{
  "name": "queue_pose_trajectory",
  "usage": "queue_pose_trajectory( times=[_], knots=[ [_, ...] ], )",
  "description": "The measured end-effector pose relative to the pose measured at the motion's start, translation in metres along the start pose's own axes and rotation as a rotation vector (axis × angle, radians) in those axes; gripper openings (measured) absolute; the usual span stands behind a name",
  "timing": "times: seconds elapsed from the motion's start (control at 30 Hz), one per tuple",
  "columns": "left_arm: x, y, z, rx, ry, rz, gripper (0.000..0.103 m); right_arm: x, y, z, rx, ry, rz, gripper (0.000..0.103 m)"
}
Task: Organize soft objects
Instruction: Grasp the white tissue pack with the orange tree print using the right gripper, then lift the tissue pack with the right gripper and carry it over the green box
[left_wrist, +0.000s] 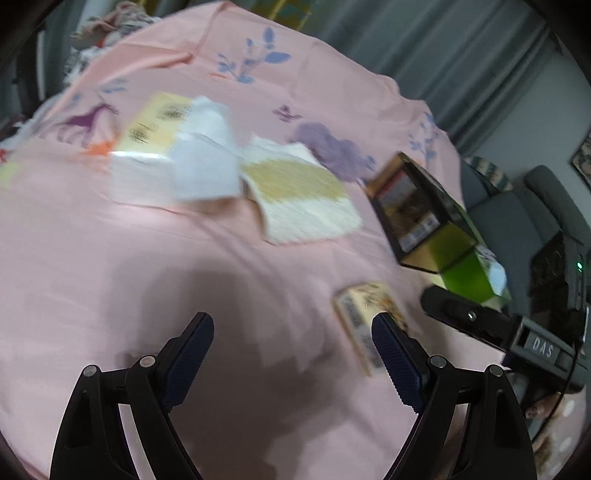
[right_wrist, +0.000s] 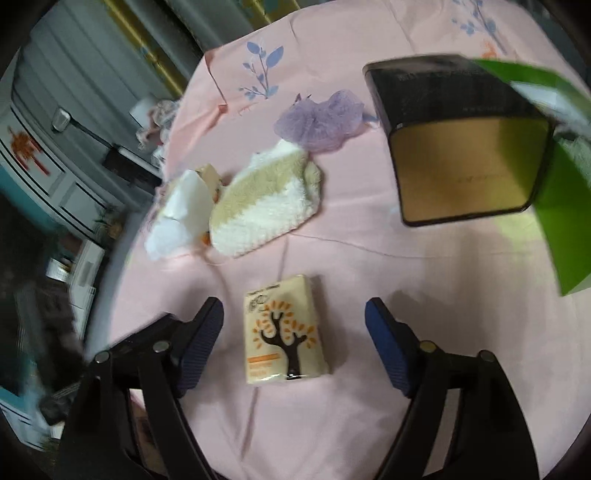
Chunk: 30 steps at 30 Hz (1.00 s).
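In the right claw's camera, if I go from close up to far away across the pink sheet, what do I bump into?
Tissue pack with the tree picture → fluffy cream and white cloth → purple bath pouf → blue leaf print on the pink sheet.

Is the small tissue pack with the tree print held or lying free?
Lying free: the small tree-print tissue pack lies flat on the pink sheet, between the open right claw.

A pink bedsheet (right_wrist: 332, 258) printed with blue sprigs is covering the bed. Lying on it are a small tissue pack (right_wrist: 286, 330), a cream-and-white fluffy towel (right_wrist: 266, 206), a white tissue bundle (right_wrist: 177, 218), a purple mesh pouf (right_wrist: 319, 120) and a black-and-gold box (right_wrist: 461, 147).
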<state>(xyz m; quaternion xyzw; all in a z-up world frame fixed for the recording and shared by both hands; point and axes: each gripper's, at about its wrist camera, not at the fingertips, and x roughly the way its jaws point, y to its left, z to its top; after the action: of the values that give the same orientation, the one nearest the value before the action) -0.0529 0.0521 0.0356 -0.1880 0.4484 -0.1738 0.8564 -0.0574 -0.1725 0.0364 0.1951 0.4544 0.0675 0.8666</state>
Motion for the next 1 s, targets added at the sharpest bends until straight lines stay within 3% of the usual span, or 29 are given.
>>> queue_pose_trajectory(
  times=[0.07, 0.17, 0.2, 0.27, 0.63, 0.8, 1.0],
  knots=[
    [0.004, -0.011, -0.004, 0.029, 0.003, -0.012, 0.084, 0.004, -0.001, -0.001, 0.020, 0.016, 0.029, 0.058],
    [0.010, -0.028, -0.009, 0.089, 0.012, -0.032, 0.081, 0.010, -0.001, 0.000, 0.040, 0.034, 0.052, 0.051],
    [0.012, -0.032, -0.011, 0.103, 0.014, -0.039, 0.079, 0.011, -0.003, -0.001, 0.054, 0.038, 0.065, 0.051],
    [0.018, -0.038, -0.013, 0.120, 0.029, -0.053, 0.062, 0.015, -0.004, 0.000, 0.073, 0.053, 0.089, 0.049],
    [0.036, -0.043, -0.017, 0.092, 0.079, -0.135, 0.042, 0.036, -0.008, -0.003, 0.071, 0.132, 0.132, 0.049],
    [0.035, -0.045, -0.019, 0.099, 0.073, -0.130, 0.041, 0.037, 0.000, -0.005, 0.033, 0.111, 0.096, 0.048],
    [0.017, -0.054, -0.019, 0.145, 0.026, -0.097, 0.041, 0.027, 0.008, -0.006, 0.019, 0.085, 0.123, 0.045]
  ],
)
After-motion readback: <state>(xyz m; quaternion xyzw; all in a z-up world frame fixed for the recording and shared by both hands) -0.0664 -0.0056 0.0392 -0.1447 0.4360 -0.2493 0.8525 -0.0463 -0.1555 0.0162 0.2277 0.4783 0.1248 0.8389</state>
